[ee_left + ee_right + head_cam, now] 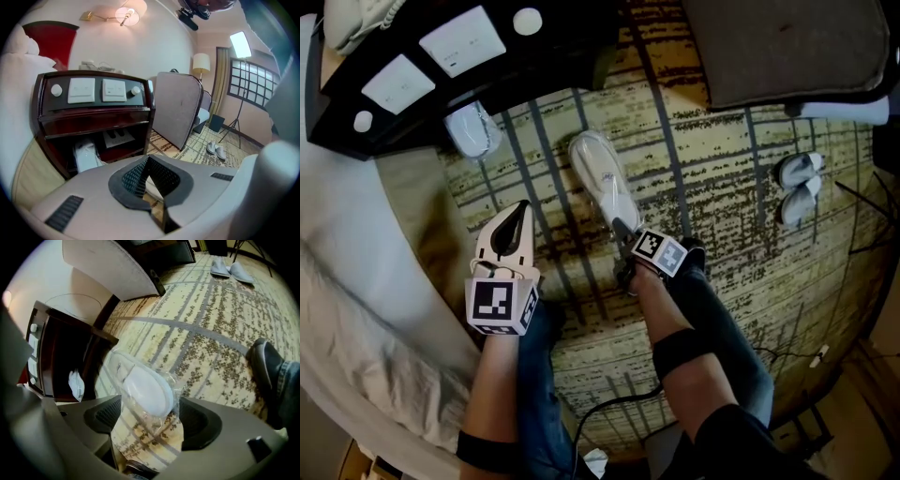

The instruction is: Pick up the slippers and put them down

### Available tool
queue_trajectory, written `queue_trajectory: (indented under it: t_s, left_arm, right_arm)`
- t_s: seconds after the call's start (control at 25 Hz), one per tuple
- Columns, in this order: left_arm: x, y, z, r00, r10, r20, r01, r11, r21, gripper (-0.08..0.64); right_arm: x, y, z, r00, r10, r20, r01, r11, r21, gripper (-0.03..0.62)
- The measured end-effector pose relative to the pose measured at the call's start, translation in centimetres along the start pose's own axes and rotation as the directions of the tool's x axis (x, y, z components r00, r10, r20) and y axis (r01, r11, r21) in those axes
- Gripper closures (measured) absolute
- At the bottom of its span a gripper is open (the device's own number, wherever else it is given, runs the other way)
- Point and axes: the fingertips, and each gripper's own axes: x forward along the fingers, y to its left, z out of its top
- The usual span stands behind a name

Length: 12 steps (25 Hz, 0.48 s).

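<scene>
Hand-held grippers, count: two, one in each hand.
Left hand-held gripper (149,161): jaws fully together, nothing between them; it hovers over the carpet (722,141) and points toward the nightstand (534,58).
Right hand-held gripper (149,423): jaws spread wide, tilted steeply down. The near end of the wrapped slipper pack (602,180) sits between them, but the pads do not press on it.
Wrapped slipper packs, count: two. The first lies flat on the carpet, between the nightstand and the person's feet, with white slippers inside clear plastic. I cannot tell how many slippers it holds.
Second wrapped pack (473,129): in the nightstand's lower shelf, well apart from both grippers.
Loose slippers (797,187), count: two, a grey-white pair side by side on the carpet, well away to the right of the first pack.
Nightstand: dark, one. Its sloped panel has two white switch plates (464,39) and two round white knobs (528,21).
Chair (778,42): one, just beside the nightstand, grey padded back and seat.
Bed (356,281): one, pale cover, along the left edge of the head view.
Lamps: two lit, one wall lamp (126,16) and one standing lamp (201,63).
Person: jeans, and one black shoe (265,364) on the carpet just right of the right gripper.
</scene>
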Motion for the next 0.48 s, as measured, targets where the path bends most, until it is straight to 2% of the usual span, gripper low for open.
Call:
queue_trajectory:
  t_s: [0.12,0.2,0.36,0.44,0.48]
  left_arm:
    - [-1.4,-0.3,1.9,1.000,0.004,0.001,-0.004,1.000,-0.005,0.558]
    - [-2.8,-0.5,3.7,1.000,0.008,0.007,-0.008,1.000,-0.005,0.558]
    - [-7.3,-1.1,9.2,0.999,0.030,0.012,-0.030,0.999,-0.016,0.558]
    - [-10.2,-1.8,12.5,0.999,0.039,0.009,-0.039,0.999,-0.022,0.558]
    - [-11.7,-2.1,14.2,0.999,0.042,0.009,-0.042,0.999,-0.025,0.558]
  right_arm:
    - [-2.7,0.1,-0.6,0.997,-0.071,-0.020,0.071,0.997,0.010,0.169]
    - [-4.9,1.3,-0.8,0.997,-0.067,-0.039,0.067,0.998,-0.002,0.147]
    - [-11.7,7.0,0.4,0.999,0.016,-0.037,-0.019,0.995,-0.100,0.149]
    - [-16.2,11.0,1.2,0.996,0.073,-0.044,-0.080,0.980,-0.184,0.160]
    - [-18.5,13.2,1.8,0.993,0.104,-0.049,-0.113,0.966,-0.233,0.196]
